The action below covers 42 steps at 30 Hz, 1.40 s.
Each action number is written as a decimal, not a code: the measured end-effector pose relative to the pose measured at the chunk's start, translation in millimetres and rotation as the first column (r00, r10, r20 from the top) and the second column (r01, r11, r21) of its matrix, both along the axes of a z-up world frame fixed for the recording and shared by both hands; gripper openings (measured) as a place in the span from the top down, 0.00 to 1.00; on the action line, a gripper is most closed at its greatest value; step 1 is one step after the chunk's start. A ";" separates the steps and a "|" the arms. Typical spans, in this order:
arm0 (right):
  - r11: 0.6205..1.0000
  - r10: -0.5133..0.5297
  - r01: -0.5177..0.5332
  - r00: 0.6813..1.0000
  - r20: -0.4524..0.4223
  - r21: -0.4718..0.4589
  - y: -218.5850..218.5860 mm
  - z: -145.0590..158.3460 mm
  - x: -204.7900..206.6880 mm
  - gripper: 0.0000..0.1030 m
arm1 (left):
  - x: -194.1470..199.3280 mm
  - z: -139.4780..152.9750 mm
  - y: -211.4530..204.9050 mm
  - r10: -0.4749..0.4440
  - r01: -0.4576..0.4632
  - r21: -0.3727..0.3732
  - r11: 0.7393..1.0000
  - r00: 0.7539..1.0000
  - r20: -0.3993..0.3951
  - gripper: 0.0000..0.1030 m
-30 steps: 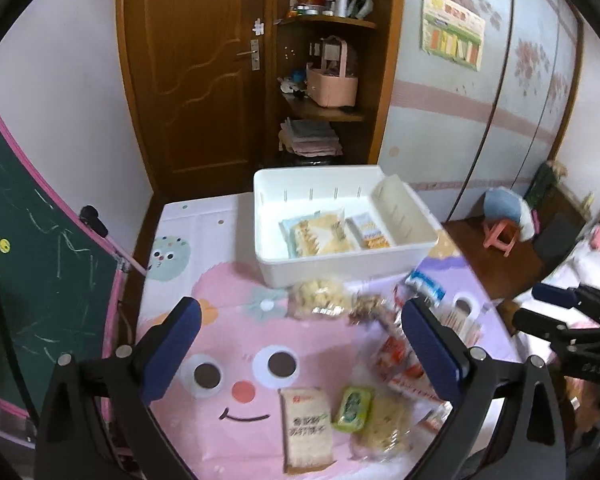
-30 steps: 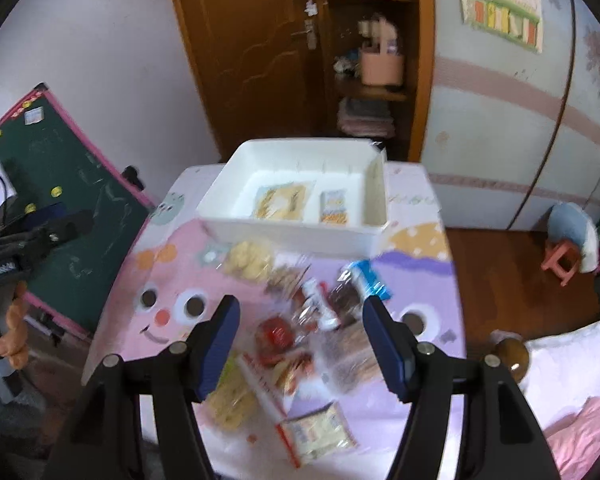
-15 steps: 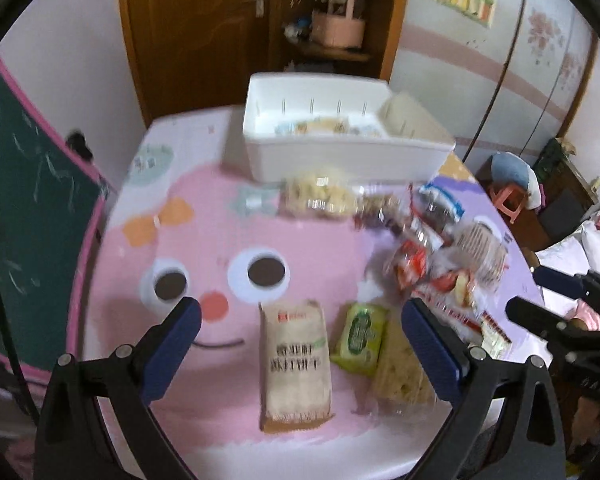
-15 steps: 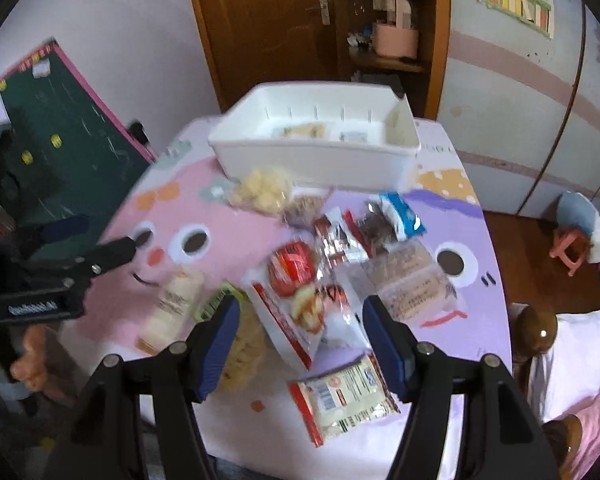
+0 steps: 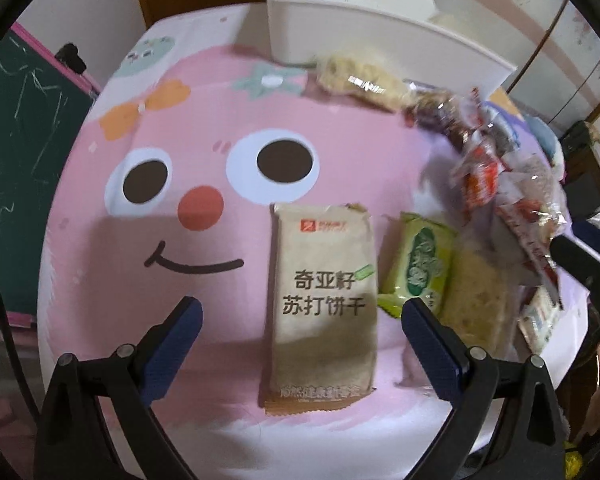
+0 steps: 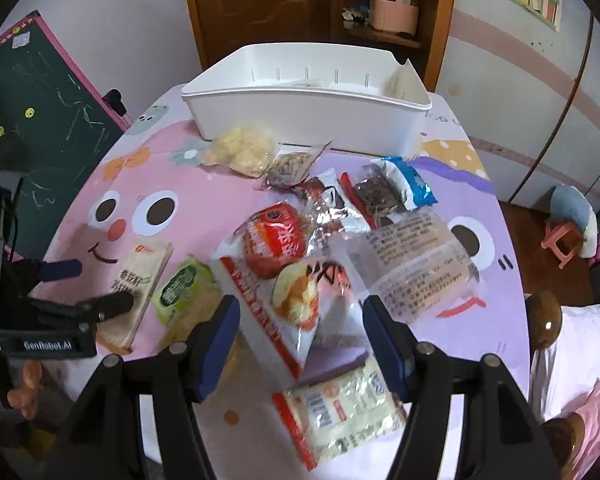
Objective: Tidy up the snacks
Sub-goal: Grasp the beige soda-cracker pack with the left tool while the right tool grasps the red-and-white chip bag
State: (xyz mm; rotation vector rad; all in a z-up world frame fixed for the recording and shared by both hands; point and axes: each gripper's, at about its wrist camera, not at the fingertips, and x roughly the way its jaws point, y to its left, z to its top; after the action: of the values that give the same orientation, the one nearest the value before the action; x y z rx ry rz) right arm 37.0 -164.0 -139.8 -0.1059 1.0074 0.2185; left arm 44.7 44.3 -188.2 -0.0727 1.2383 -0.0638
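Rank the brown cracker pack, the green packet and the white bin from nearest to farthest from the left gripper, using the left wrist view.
1. Brown cracker pack: between the left gripper's open fingers.
2. Green packet: just right of the pack.
3. White bin: at the table's far edge.

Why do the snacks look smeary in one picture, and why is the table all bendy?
Left wrist view: the snack pile on the right is smeared by motion blur, while the brown cracker packet reads fairly sharp, with a shadow across its lower half. Right wrist view: the clear wrappers glint with glare. Both views: the fisheye lens curves the table edges.
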 end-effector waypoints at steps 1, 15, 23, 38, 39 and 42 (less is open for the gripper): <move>1.000 0.002 -0.002 1.000 0.000 -0.009 1.6 -1.9 2.6 0.38 | 1.6 -3.8 0.4 0.002 -0.002 -0.002 1.000 1.000 -0.016 0.03; 0.999 0.039 -0.040 0.999 -0.036 -0.036 15.1 -26.4 18.4 0.29 | 12.6 -31.5 -1.9 -0.016 0.024 0.073 0.997 0.994 -0.104 0.03; 0.998 0.053 -0.050 0.996 -0.079 0.040 7.8 -30.4 21.5 0.21 | 20.5 -25.4 -4.0 -0.005 0.013 0.068 0.998 0.994 -0.111 0.20; 0.997 0.059 -0.048 0.982 -0.181 0.063 10.8 -51.4 35.0 0.12 | 14.3 -15.2 -8.4 -0.019 0.023 0.047 0.999 0.996 -0.082 0.50; 0.996 0.051 -0.036 0.980 -0.190 0.079 9.5 -52.6 36.4 0.14 | 14.3 -16.0 -5.1 -0.016 0.020 0.038 0.999 0.997 -0.080 0.50; 0.996 0.039 -0.023 0.980 -0.195 0.083 7.4 -51.4 37.7 0.25 | 12.4 -16.1 0.2 -0.008 0.009 0.014 1.000 0.997 -0.075 0.50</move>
State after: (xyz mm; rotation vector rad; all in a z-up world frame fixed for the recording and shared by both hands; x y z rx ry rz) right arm 74.7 -156.6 -191.2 -0.0273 1.1929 0.3024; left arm 57.1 44.5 -204.3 -0.0581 1.3140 -0.0598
